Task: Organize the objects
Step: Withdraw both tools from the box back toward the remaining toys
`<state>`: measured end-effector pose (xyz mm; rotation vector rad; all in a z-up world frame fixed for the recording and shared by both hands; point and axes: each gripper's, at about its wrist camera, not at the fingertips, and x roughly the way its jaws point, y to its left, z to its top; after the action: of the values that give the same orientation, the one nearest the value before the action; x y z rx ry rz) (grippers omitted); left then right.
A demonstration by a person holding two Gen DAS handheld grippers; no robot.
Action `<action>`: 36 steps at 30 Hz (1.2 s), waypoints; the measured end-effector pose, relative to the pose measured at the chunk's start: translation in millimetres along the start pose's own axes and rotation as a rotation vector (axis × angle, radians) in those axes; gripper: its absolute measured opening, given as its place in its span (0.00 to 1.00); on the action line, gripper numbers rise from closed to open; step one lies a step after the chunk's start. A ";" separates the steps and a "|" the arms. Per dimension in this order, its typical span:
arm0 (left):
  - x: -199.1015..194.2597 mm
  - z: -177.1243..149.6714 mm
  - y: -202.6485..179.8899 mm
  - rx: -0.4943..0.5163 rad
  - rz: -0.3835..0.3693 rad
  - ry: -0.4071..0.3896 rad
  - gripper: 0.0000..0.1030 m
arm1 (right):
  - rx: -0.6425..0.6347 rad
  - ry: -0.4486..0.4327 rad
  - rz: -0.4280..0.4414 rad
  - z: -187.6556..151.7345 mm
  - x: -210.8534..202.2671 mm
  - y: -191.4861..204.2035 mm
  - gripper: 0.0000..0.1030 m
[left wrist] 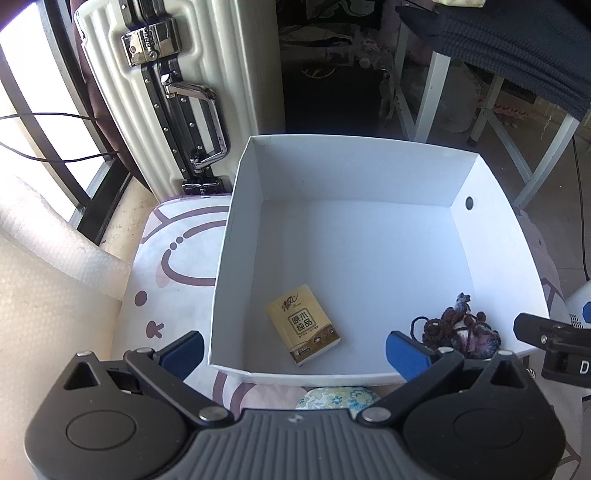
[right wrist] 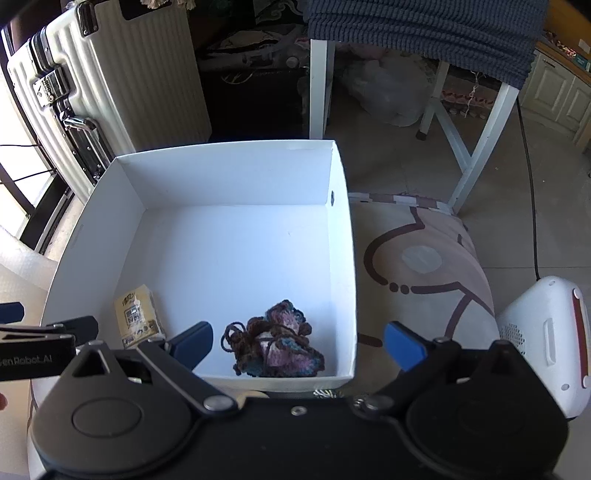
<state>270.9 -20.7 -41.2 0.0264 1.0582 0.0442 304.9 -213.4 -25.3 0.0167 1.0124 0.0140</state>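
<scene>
A white cardboard box (left wrist: 240,192) (right wrist: 343,236) stands open on a patterned cushion. Inside it lie a yellow tissue pack (left wrist: 303,324) (right wrist: 137,316) near the front left and a brown and purple crocheted yarn piece (left wrist: 461,330) (right wrist: 275,347) near the front right. My left gripper (left wrist: 295,350) is open and empty, its jaws straddling the box's front left corner above the tissue pack. My right gripper (right wrist: 298,347) is open and empty, its jaws straddling the box's right wall above the yarn piece. A small flowered object (left wrist: 338,398) shows just in front of the box.
A white ribbed suitcase (left wrist: 177,92) (right wrist: 107,74) stands behind the box at the left. A white table with a dark blue knitted cloth (right wrist: 424,29) stands behind right. A white appliance (right wrist: 546,339) sits at the right. Bubble wrap (left wrist: 48,280) lies at the left.
</scene>
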 end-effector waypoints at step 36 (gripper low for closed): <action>-126.8 -85.5 29.9 0.024 -0.041 -0.171 1.00 | -0.015 -0.176 0.073 -67.3 -143.2 -13.9 0.98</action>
<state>133.6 3.0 28.5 0.0294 0.8884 -0.0079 172.0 -229.5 60.2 0.0404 0.8354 0.0856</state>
